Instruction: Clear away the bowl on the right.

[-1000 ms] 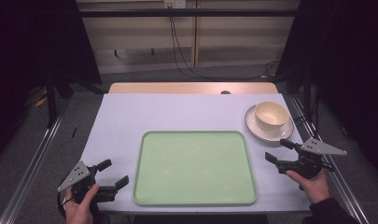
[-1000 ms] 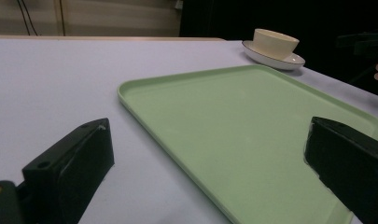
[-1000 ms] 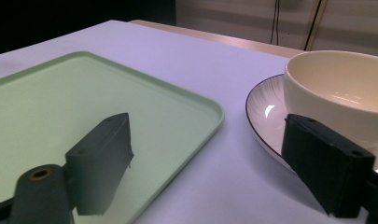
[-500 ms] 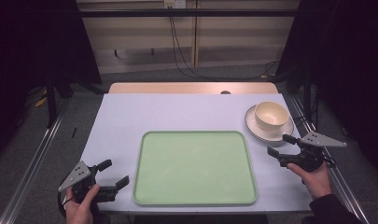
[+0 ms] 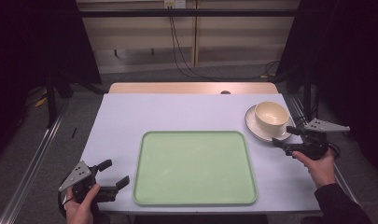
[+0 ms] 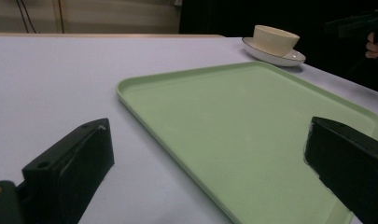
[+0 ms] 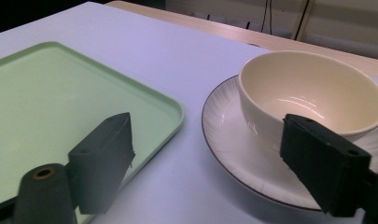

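A cream bowl stands on a white plate with a dark rim at the table's right side. My right gripper is open, just in front of the plate's near edge and pointing left. In the right gripper view the bowl and plate lie close ahead between the spread jaws of the right gripper. An empty green tray lies in the middle. At the front left corner my left gripper is open beside the tray, with the tray ahead of the left gripper.
The table has a pale lilac top with a wooden strip along its far edge. Dark floor and metal rails run along both sides. From the left gripper view, the bowl and the other gripper sit far off.
My right gripper has moved away from the front edge toward the plate and bowl. The left gripper has stayed where it was.
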`<state>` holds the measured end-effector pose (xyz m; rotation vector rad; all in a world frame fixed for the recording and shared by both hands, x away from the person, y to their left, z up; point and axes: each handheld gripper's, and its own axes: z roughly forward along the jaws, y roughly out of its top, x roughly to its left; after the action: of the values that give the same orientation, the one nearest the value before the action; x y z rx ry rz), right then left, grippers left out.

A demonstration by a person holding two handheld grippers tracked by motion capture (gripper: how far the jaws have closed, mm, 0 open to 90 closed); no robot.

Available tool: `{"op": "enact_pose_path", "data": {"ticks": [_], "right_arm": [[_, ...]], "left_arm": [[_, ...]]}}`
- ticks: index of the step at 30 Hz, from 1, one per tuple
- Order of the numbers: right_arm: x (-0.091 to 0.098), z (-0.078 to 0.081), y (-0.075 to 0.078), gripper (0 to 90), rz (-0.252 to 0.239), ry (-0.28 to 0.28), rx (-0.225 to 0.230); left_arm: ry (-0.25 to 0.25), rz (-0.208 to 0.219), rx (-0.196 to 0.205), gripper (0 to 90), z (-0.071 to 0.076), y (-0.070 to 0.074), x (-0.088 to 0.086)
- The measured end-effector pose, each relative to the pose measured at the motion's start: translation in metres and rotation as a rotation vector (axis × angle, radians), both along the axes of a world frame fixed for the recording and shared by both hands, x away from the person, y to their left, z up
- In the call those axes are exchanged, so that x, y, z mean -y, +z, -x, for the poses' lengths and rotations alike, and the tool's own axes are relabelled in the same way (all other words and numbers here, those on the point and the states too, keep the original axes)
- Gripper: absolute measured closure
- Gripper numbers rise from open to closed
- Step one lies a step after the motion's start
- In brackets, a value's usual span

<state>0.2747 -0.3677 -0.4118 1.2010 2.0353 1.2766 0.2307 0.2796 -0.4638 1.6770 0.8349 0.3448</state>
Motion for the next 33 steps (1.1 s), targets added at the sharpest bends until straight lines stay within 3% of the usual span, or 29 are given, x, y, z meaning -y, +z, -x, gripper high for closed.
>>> {"op": "enact_pose_path", "data": {"ticks": [10,12,20,26,33], "right_arm": [[0.013,-0.021,0.012,18.3,0.04,-0.044,-0.016],[0.018,-0.029,0.012,20.0,0.012,-0.057,-0.037],[0.033,-0.055,0.012,23.8,0.058,-0.098,-0.13],[0.042,-0.07,0.009,26.4,0.042,-0.145,-0.168],[0.046,-0.09,0.005,30.8,0.077,-0.168,-0.217]], "left_arm": [[-0.003,0.0,0.001,1.5,0.0,0.0,0.0],[-0.004,0.001,0.0,1.5,0.0,0.0,0.0],[-0.011,-0.007,-0.001,1.4,-0.001,0.0,0.0],[-0.006,-0.006,0.0,1.5,-0.001,0.0,0.0],[-0.011,0.001,-0.004,1.5,-0.001,0.0,0.0]]}}
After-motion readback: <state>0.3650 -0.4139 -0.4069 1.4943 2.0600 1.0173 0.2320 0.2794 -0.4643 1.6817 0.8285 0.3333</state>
